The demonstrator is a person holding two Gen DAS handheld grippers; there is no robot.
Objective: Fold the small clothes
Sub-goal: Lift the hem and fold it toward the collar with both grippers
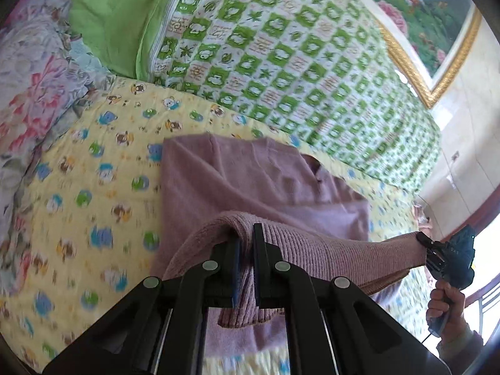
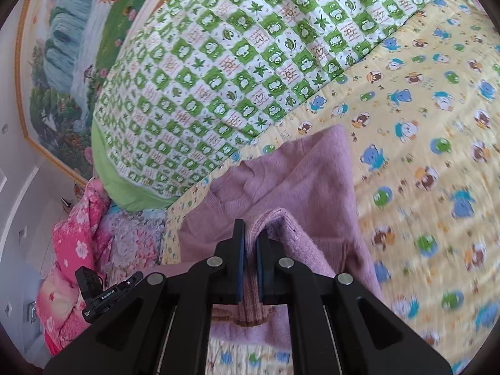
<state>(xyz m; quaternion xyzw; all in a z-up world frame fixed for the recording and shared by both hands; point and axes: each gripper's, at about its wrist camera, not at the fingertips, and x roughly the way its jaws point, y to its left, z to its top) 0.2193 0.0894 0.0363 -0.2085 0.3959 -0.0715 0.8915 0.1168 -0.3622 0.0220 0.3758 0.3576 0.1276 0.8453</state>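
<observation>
A small pink-mauve knit sweater (image 1: 250, 184) lies on a yellow bear-print sheet (image 1: 93, 187) on a bed. My left gripper (image 1: 247, 234) is shut on the sweater's ribbed hem and holds it lifted above the sheet. The right gripper (image 1: 426, 250), held by a hand, grips the other end of the same hem, stretched taut between the two. In the right wrist view the right gripper (image 2: 251, 234) is shut on the ribbed hem of the sweater (image 2: 297, 168), whose body drapes ahead over the sheet (image 2: 422, 125). The left gripper's body (image 2: 100, 293) shows at lower left.
A green-and-white checked quilt (image 1: 297, 47) lies folded at the far side of the bed, also seen in the right wrist view (image 2: 218, 62). Floral bedding (image 1: 37, 93) is piled at the left. A gold-framed painting (image 1: 431, 15) hangs on the wall. Pink floral fabric (image 2: 75, 250) lies beside the bed.
</observation>
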